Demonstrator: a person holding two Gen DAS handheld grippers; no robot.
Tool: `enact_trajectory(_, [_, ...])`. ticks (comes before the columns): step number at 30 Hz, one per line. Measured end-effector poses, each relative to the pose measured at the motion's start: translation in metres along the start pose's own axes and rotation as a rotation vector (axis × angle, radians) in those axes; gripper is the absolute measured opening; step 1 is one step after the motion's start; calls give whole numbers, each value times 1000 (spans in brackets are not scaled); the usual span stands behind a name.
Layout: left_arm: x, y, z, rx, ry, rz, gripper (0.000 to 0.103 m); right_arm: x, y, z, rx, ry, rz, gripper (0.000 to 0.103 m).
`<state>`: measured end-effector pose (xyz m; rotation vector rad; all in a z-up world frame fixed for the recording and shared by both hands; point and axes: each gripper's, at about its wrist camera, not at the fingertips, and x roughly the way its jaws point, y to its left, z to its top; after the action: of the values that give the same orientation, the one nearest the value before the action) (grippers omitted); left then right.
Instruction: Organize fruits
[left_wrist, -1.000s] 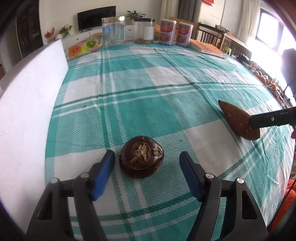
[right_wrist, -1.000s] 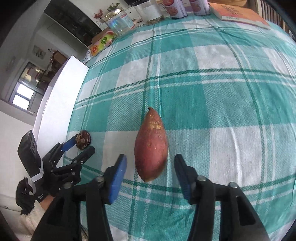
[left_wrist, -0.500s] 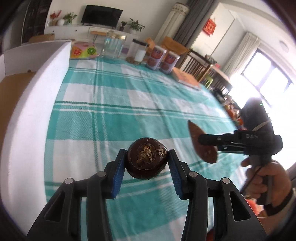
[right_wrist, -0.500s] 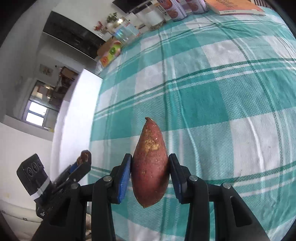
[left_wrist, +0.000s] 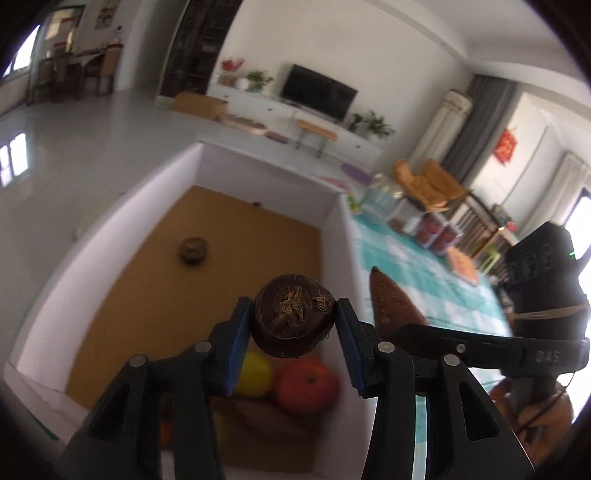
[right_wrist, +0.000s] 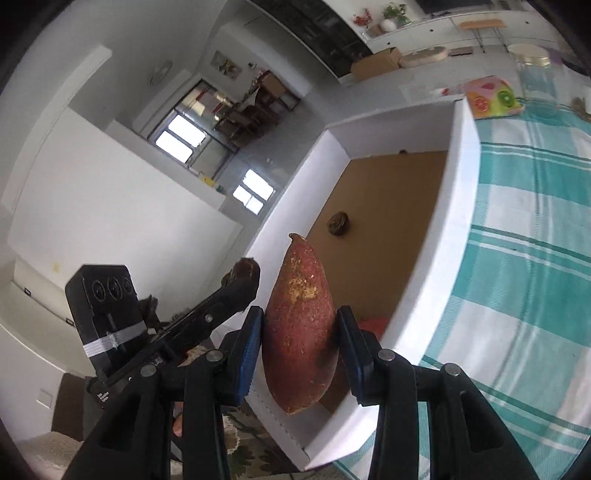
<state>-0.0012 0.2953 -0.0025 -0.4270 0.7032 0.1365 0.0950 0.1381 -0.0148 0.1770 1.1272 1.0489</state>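
My left gripper is shut on a dark brown round fruit and holds it in the air over the near end of a white box with a brown floor. My right gripper is shut on a reddish sweet potato and holds it upright above the same box. The sweet potato also shows in the left wrist view, just right of the box wall. In the box lie a yellow fruit, a red-orange fruit and a small brown fruit.
The box stands at the left edge of a table with a teal and white checked cloth. A fruit-print packet, a glass jar and red tins stand at the far end. Beyond the box is open room floor.
Both grippers closed on their items, lifted them off the cloth and swung left. They now hang over the white box instead of the table.
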Motion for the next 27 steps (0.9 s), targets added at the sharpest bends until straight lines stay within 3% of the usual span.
enact_trajectory(2, [17,16,-5,-7,36,79,48,30,8,1,-47,26,-84,41])
enact_trajectory(6, [38,27,-16,-3,91,153,52,65,13,1,-121,32,-241,42])
enact_trajectory(8, [36,22,-17,26,77,173,77,63,11,2,-106,15,-211,42])
enact_trajectory(11, [25,9,-16,87,16,215,92,41,11,5,-101,-37,-203,44])
enact_trajectory(13, [17,-1,-13,130,-22,241,96,22,16,6,-131,-71,-232,50])
enact_trajectory(15, [5,-12,-9,159,-75,278,98,3,21,4,-153,-97,-272,70])
enact_trajectory(16, [1,-17,-8,173,-102,314,100,-6,23,0,-158,-107,-295,88])
enact_trajectory(17, [-4,-24,-8,189,-128,366,100,-13,26,-5,-163,-120,-318,99])
enact_trajectory(22, [-16,-45,-16,242,-202,586,102,-29,32,-32,-186,-138,-432,101])
enact_trajectory(27, [-16,-33,-18,240,-77,571,102,-28,38,-49,-183,-135,-479,101])
